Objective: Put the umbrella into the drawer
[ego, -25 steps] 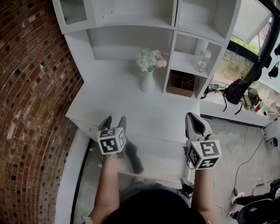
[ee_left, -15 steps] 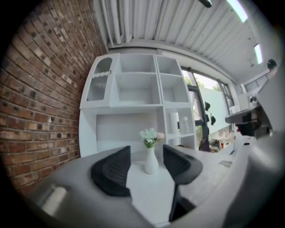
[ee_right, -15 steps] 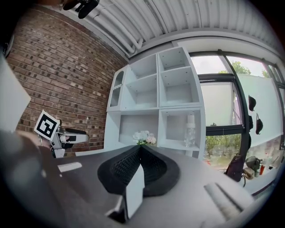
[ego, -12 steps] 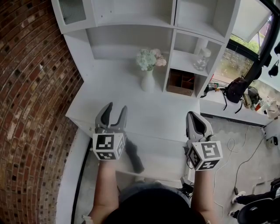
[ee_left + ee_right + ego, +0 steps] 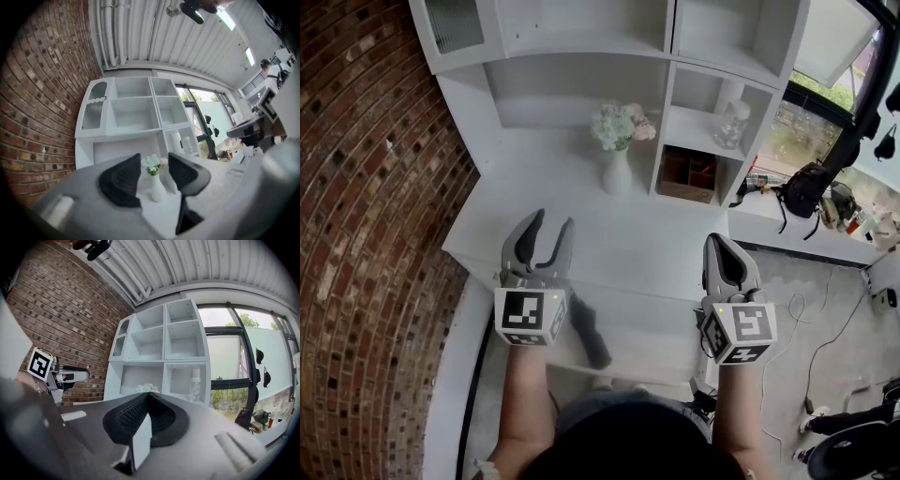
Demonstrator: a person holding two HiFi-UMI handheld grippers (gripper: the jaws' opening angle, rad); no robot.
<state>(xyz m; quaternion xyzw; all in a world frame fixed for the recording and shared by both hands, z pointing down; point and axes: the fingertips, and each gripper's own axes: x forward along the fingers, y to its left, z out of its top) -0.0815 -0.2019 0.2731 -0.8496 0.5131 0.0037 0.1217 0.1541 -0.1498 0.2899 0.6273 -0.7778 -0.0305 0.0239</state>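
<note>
A dark folded umbrella [image 5: 589, 336] lies in the open white drawer [image 5: 652, 349] under the desk's front edge. My left gripper [image 5: 550, 222] is held up over the desk's front edge, above the umbrella and apart from it. Its jaws are closing with nothing between them; in the left gripper view [image 5: 153, 161] only the far vase shows in the gap. My right gripper [image 5: 719, 240] hovers at the desk's right front, jaws shut and empty, as the right gripper view [image 5: 149, 394] shows.
A white vase of flowers [image 5: 617, 173] stands at the back of the white desk [image 5: 534, 197]. Shelf cubbies behind hold a brown box [image 5: 687, 178] and a glass bottle [image 5: 733, 127]. A brick wall [image 5: 366, 234] closes the left side. A black backpack [image 5: 806, 192] sits to the right.
My left gripper rose from just over the umbrella in the drawer to above the desk edge and tipped up toward level, its jaws narrowing. The right gripper stayed put.
</note>
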